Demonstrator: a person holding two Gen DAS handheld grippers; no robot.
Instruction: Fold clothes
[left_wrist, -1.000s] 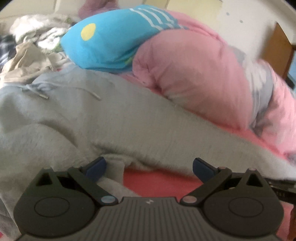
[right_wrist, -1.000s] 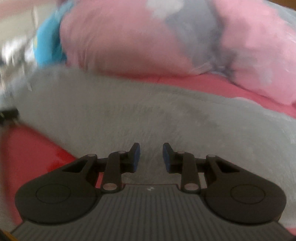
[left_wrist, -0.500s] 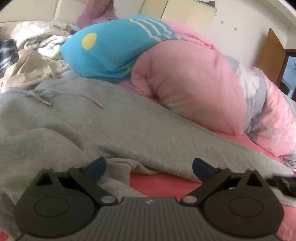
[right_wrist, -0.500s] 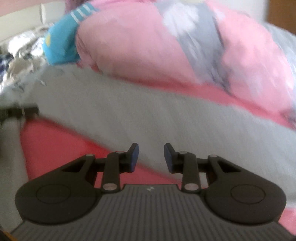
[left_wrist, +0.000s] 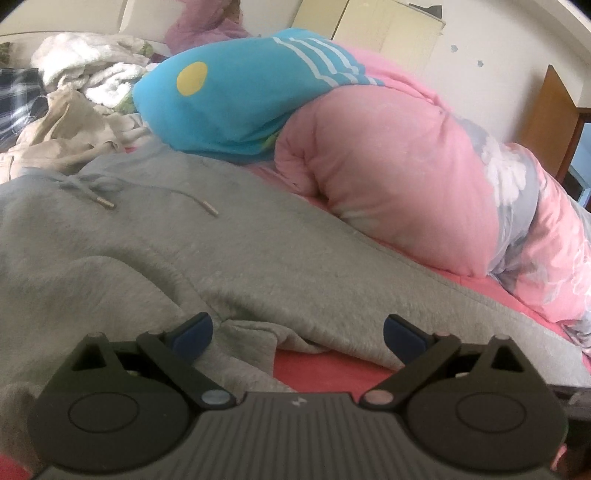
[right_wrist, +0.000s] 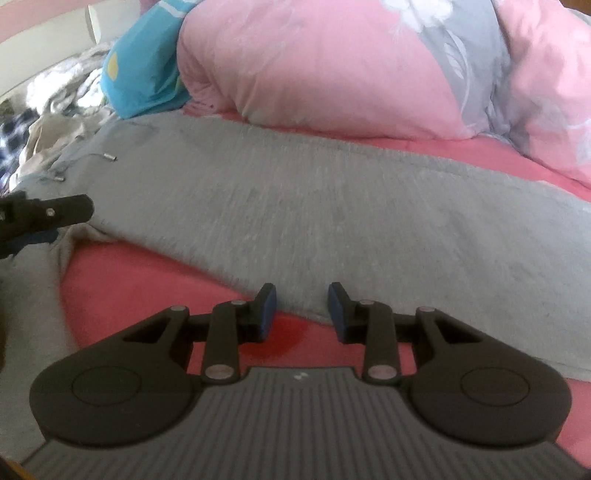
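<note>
Right tool narrowly parted, empty, hovering just above the near hem of the grey sweatpants laid across the pink bed sheet; left tool spread wide, gripping nothing, at the crotch bunching. Probably best to pinch only the hem edge, both layers, though blur hides the layering. Keep the cloth taut and clear of the pink duvet on the far side.

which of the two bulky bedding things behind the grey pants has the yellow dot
The blue pillow: it has a yellow dot and white stripes. The pink quilt beside it has grey patches with white flowers instead.
</note>
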